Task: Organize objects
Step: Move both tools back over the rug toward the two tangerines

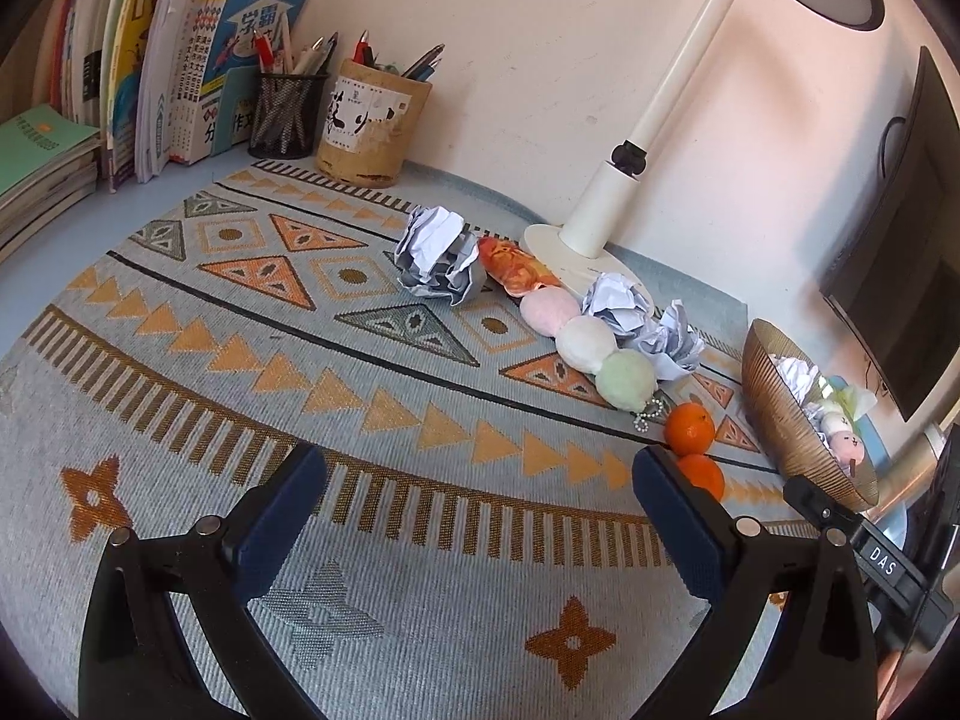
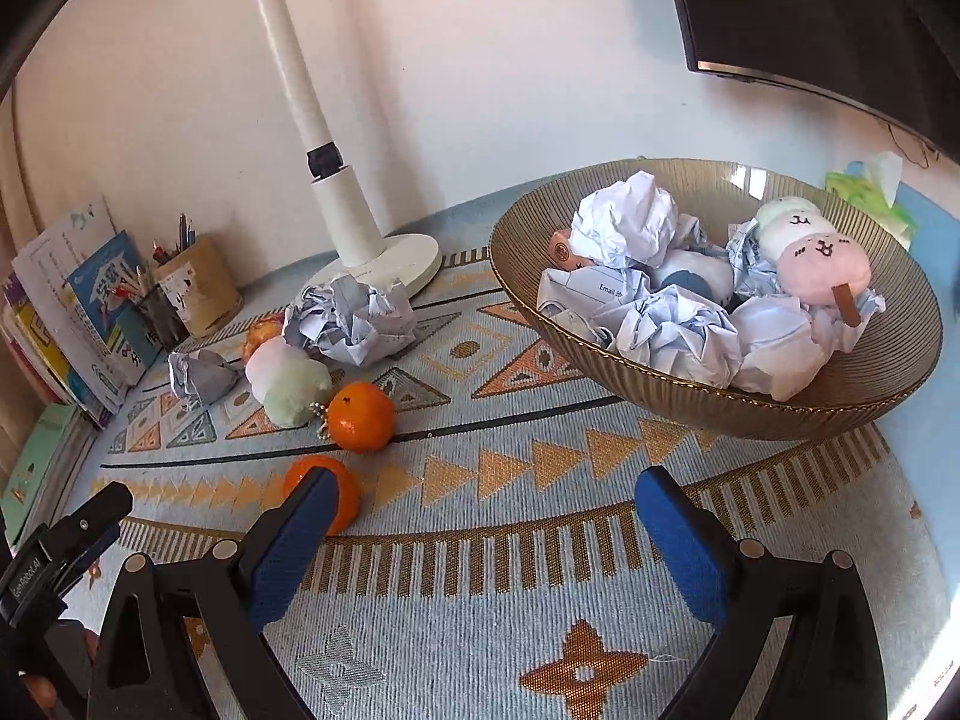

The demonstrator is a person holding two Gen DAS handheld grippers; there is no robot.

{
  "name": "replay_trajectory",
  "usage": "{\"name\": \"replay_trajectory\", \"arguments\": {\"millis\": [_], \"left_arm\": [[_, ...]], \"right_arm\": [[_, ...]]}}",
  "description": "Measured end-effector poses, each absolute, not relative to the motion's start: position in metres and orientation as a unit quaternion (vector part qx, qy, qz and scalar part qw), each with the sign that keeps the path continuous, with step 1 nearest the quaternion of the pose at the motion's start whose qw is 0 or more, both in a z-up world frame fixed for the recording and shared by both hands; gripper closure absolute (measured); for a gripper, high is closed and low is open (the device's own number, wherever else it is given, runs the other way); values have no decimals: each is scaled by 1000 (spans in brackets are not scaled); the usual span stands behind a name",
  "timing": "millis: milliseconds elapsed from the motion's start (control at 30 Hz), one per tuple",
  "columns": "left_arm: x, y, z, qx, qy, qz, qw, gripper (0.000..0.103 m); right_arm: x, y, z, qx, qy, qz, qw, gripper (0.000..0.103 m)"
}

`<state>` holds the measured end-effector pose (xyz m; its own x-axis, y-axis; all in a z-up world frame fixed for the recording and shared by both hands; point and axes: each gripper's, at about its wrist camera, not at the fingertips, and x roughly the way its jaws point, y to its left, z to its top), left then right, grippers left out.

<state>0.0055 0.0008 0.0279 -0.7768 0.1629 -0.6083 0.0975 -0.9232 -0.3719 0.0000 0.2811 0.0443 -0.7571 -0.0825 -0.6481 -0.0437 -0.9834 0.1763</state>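
On the patterned mat lie two tangerines [image 2: 362, 417] [image 2: 336, 495], a three-ball plush skewer [image 1: 585, 343], an orange plush [image 1: 515, 267] and several crumpled paper balls [image 1: 438, 255] [image 2: 351, 321]. A ribbed bronze bowl [image 2: 900, 372] holds more paper balls [image 2: 624, 222] and a pink plush toy [image 2: 822, 267]. My left gripper [image 1: 480, 480] hovers open over bare mat, its right finger beside the near tangerine [image 1: 703, 476]. My right gripper [image 2: 480, 498] is open too, with the near tangerine just behind its left finger and the bowl ahead to the right.
A white desk lamp [image 1: 606, 204] stands at the wall behind the clutter. Books [image 1: 150, 60], a mesh pen cup [image 1: 287, 114] and a bamboo pen holder [image 1: 372, 123] line the far left. A dark monitor [image 1: 900, 252] and tissue pack [image 2: 873, 195] sit at the right.
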Motion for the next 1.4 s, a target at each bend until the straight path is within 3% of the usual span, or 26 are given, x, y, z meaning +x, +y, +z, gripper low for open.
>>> {"name": "replay_trajectory", "arguments": {"millis": [500,567,667,733,833,900,1033,1067,1167,1233,1300,1400], "left_arm": [[5,1,26,-335,-194,922,22,1],[5,7,28,-336,-181,924,37,1],[5,32,33,-340,-116,930,75,2],[4,54,35,-349,-72,928,105,3],[-10,86,31,-399,-45,901,164,14],[-24,103,24,-432,-37,882,186,19],[-44,123,17,-436,-20,878,197,23],[-50,127,16,-444,-21,872,202,37],[-62,136,14,-442,-12,875,198,45],[-63,141,11,-437,-3,877,201,50],[-58,141,12,-434,-8,873,224,65],[-53,138,13,-425,-1,883,198,66]], "right_arm": [[1,265,45,347,-41,-937,3,4],[-5,269,46,369,-68,-927,28,4],[-21,284,51,411,-180,-889,91,8],[-38,274,56,437,-158,-881,89,18],[-64,257,50,465,-124,-872,85,28],[-81,252,38,484,-141,-858,98,41],[-102,245,25,471,-140,-865,97,41],[-104,241,24,464,-135,-870,100,43],[-99,224,24,450,-76,-886,82,47],[-94,216,25,439,-56,-892,93,61],[-91,214,27,432,-49,-897,85,67],[-87,225,33,411,-50,-909,56,67]]}}
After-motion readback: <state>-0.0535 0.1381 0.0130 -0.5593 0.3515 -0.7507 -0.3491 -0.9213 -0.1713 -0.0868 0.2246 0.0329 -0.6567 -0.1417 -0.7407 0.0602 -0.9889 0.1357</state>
